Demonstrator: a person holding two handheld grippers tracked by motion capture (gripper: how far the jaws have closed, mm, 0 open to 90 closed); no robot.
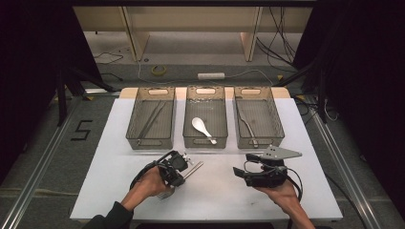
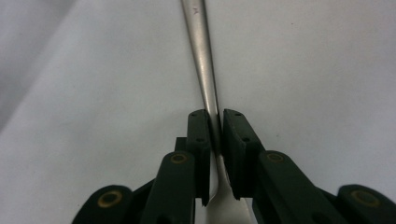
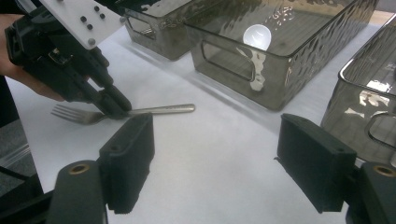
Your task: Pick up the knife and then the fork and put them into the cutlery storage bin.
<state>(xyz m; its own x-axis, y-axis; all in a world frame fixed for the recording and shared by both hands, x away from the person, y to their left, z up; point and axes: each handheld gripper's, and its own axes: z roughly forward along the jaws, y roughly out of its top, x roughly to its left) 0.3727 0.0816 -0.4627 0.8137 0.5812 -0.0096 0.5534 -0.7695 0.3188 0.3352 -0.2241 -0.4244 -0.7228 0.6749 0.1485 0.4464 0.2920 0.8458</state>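
Observation:
A metal fork (image 1: 192,169) lies on the white table top (image 1: 219,195), tines toward the person. My left gripper (image 1: 177,181) is shut on the fork's neck, just above the tines. In the left gripper view the handle (image 2: 205,70) runs straight out from between the two pads (image 2: 199,130), which press on it from both sides. The right gripper view shows the left gripper (image 3: 114,111) and the fork (image 3: 161,109) flat on the table. My right gripper (image 1: 243,166) hovers to the right, jaws wide open and nothing between them (image 3: 217,135).
Three smoky clear bins stand in a row at the back. The left bin (image 1: 131,130) holds long thin metal pieces, the middle bin (image 1: 187,139) a white spoon (image 1: 202,128), the right bin (image 1: 278,130) a metal utensil (image 1: 247,126). Table edges run close behind both hands.

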